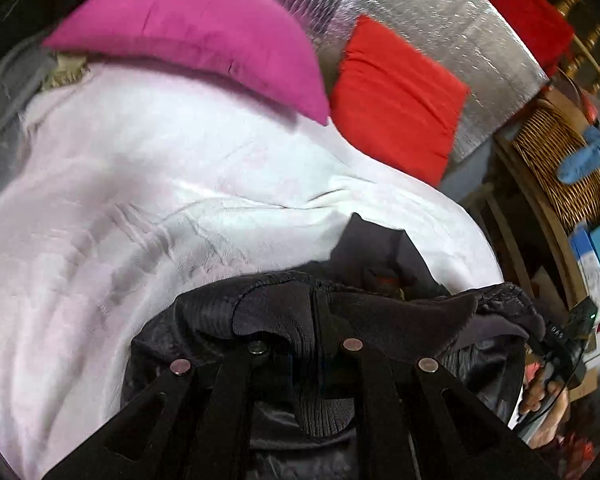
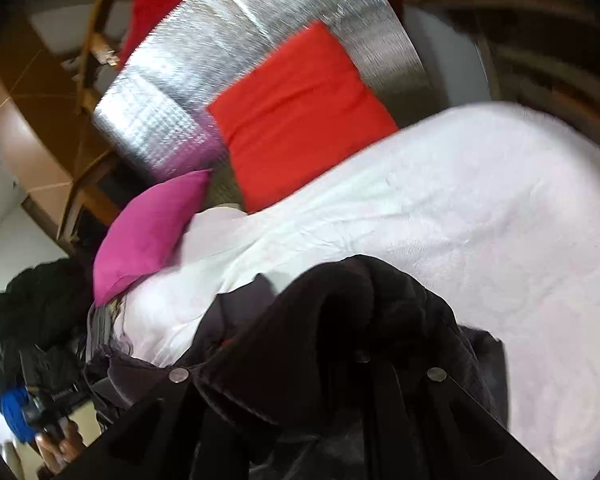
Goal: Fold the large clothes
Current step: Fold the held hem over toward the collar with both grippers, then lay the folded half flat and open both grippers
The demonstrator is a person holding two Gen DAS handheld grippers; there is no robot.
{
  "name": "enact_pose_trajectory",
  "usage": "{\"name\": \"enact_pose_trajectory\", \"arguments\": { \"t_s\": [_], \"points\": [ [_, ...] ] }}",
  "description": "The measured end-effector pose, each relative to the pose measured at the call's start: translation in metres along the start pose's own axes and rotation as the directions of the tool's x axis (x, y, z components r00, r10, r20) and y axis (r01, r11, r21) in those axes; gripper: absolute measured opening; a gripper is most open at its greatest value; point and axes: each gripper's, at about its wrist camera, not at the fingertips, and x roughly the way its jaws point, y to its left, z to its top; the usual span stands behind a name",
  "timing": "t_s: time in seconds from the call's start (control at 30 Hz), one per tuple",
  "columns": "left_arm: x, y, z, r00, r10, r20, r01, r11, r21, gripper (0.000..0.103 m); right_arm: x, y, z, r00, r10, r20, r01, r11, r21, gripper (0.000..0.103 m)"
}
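A black jacket [image 1: 216, 312] with a ribbed hem hangs bunched over my left gripper [image 1: 306, 320], which is shut on its fabric; the cloth hides the fingertips. In the right wrist view the same jacket [image 2: 380, 292] is heaped over my right gripper [image 2: 320, 336], also shut on it, tips buried in cloth. Both hold the jacket above a bed with a white sheet [image 1: 140, 200]. The other gripper [image 1: 560, 340] and a hand show at the left wrist view's right edge.
A magenta pillow [image 1: 188, 36] and a red pillow [image 1: 396, 96] lie at the head of the bed against a silver foil panel [image 1: 440, 20]. A wicker basket [image 1: 556, 160] stands beside the bed. A dark clothes pile [image 2: 32, 312] lies off the other side.
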Motion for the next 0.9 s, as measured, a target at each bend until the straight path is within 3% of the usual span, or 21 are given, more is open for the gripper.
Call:
{"name": "enact_pose_trajectory", "arguments": {
  "t_s": [0.1,0.2,0.27,0.33,0.37,0.43,0.47,0.5,0.53,0.57,0.63,0.67,0.7,0.83,0.9],
  "points": [
    [0.017,0.002,0.009,1.0,0.004,0.006,-0.004,1.0,-0.004,0.01,0.023,-0.015,0.007,1.0,0.024,-0.021,-0.022,0.998,0.06,0.013],
    [0.035,0.008,0.011,1.0,0.018,-0.008,-0.019,0.999,-0.03,0.013,0.038,-0.037,0.011,0.993,0.088,-0.075,-0.072,0.979,0.191,0.018],
    [0.039,0.013,0.009,1.0,0.002,-0.017,-0.003,0.998,-0.062,0.013,0.042,-0.055,0.012,0.98,0.184,-0.078,-0.152,0.941,0.303,0.024],
    [0.029,0.017,0.007,0.998,-0.06,-0.009,0.059,0.994,-0.092,0.014,0.034,-0.066,0.01,0.962,0.263,-0.066,-0.221,0.903,0.368,0.031],
    [0.019,0.019,0.005,0.995,-0.099,0.009,0.099,0.99,-0.102,0.022,0.025,-0.069,0.008,0.952,0.301,-0.063,-0.255,0.888,0.383,0.035],
    [-0.004,0.02,0.004,0.99,-0.114,0.08,0.122,0.987,-0.106,0.06,0.007,-0.073,0.006,0.935,0.352,-0.039,-0.314,0.875,0.368,0.049],
    [-0.016,0.022,0.002,0.986,-0.096,0.136,0.112,0.987,-0.115,0.091,-0.002,-0.074,0.005,0.93,0.366,-0.02,-0.335,0.871,0.36,0.069],
    [-0.034,0.024,-0.001,0.972,-0.073,0.223,0.105,0.986,-0.134,0.096,-0.016,-0.076,0.004,0.929,0.37,0.017,-0.351,0.865,0.358,0.087],
    [-0.046,0.025,-0.003,0.957,-0.078,0.278,0.12,0.983,-0.137,0.096,-0.029,-0.078,0.005,0.934,0.35,0.065,-0.349,0.867,0.356,0.094],
    [-0.053,0.024,-0.005,0.959,-0.074,0.274,0.116,0.983,-0.141,0.096,-0.043,-0.08,0.005,0.936,0.329,0.125,-0.351,0.868,0.351,0.1],
    [-0.061,0.021,-0.01,0.972,-0.058,0.229,0.093,0.985,-0.145,0.096,-0.07,-0.087,0.006,0.91,0.342,0.234,-0.407,0.845,0.348,0.1],
    [-0.068,0.019,-0.017,0.973,-0.059,0.224,0.092,0.986,-0.139,0.096,-0.076,-0.088,0.006,0.91,0.34,0.237,-0.407,0.84,0.359,0.1],
    [-0.077,0.016,-0.028,0.97,-0.056,0.235,0.088,0.988,-0.127,0.096,-0.084,-0.086,0.006,0.924,0.318,0.214,-0.378,0.85,0.367,0.1],
    [-0.116,0.016,-0.08,0.964,0.011,0.267,0.024,0.992,-0.126,0.096,-0.113,-0.068,-0.014,0.974,0.207,0.094,-0.223,0.947,0.232,0.1],
    [-0.129,0.026,-0.106,0.961,0.07,0.268,-0.021,0.983,-0.183,0.096,-0.122,-0.075,-0.031,0.982,0.179,0.053,-0.186,0.956,0.228,0.1]
  ]
}}
